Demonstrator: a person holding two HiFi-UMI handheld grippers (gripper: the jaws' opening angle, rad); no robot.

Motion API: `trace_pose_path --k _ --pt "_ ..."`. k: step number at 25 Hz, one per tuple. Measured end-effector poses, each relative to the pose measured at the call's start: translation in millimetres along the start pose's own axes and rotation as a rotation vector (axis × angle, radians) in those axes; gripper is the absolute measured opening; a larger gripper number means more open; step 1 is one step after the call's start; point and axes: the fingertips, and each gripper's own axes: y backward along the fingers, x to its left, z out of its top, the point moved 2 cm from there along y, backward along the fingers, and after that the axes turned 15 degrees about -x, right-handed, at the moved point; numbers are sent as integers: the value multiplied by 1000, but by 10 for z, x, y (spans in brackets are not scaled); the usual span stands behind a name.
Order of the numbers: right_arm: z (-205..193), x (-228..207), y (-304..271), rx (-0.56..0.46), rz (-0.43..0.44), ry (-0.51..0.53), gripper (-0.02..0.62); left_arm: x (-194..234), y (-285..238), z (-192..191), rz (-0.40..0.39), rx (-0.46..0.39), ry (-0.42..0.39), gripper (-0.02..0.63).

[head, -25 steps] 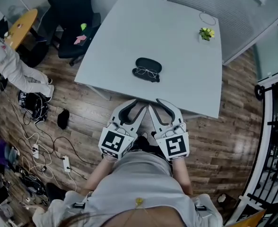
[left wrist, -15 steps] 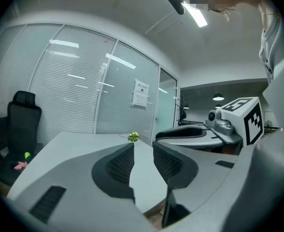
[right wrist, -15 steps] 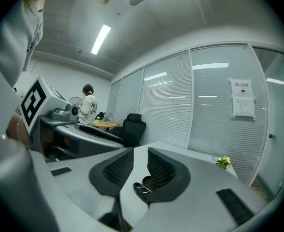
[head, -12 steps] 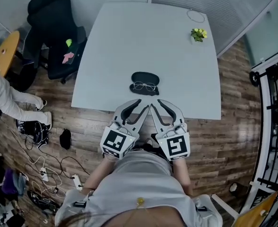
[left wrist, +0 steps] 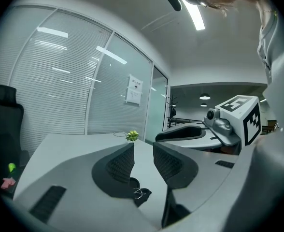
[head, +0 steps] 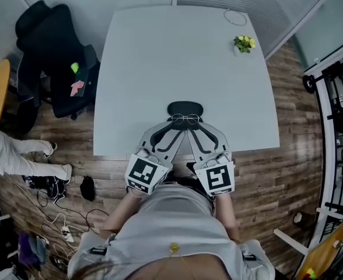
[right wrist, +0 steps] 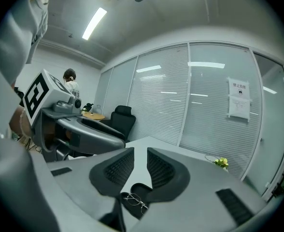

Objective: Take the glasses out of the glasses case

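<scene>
Left gripper (head: 167, 131) and right gripper (head: 205, 132) sit side by side over the near edge of the white table (head: 160, 51), each with jaws spread and empty, just short of the glasses (head: 185, 119) lying on the near part of the black glasses case (head: 185, 107), with a small plant (head: 243, 43) far right.

The white table (head: 160, 69) is carrying a black glasses case (head: 185, 108) at 6 o'clock, with a small plant (head: 244, 43) and a thin ring (head: 235, 17) toward 1 o'clock.

A black oval glasses case (head: 185, 107) lies near the counter's (head: 160, 51) front edge, with thin wire-rimmed glasses (head: 185, 119) across its near side.
</scene>
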Motion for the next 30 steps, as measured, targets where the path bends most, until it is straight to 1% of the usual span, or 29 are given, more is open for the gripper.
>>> trace_pose_path --k 6,9,12,19,26,30 --pt "-135 87 -180 65 -26 37 88 211 18 -53 -65 21 2 138" --pt "-200 116 -224 103 -23 60 87 279 25 -77 -76 31 8 138" --pt "-254 110 -251 126 -22 62 87 312 7 -95 -82 34 16 138" --pt "-402 57 -342 186 28 100 87 385 -63 -183 -62 60 40 138" --pt "-613 21 -399 240 77 116 83 420 -108 -334 -33 92 52 138" --pt "-803 -13 -415 285 108 127 71 421 -84 -422 -16 123 60 138"
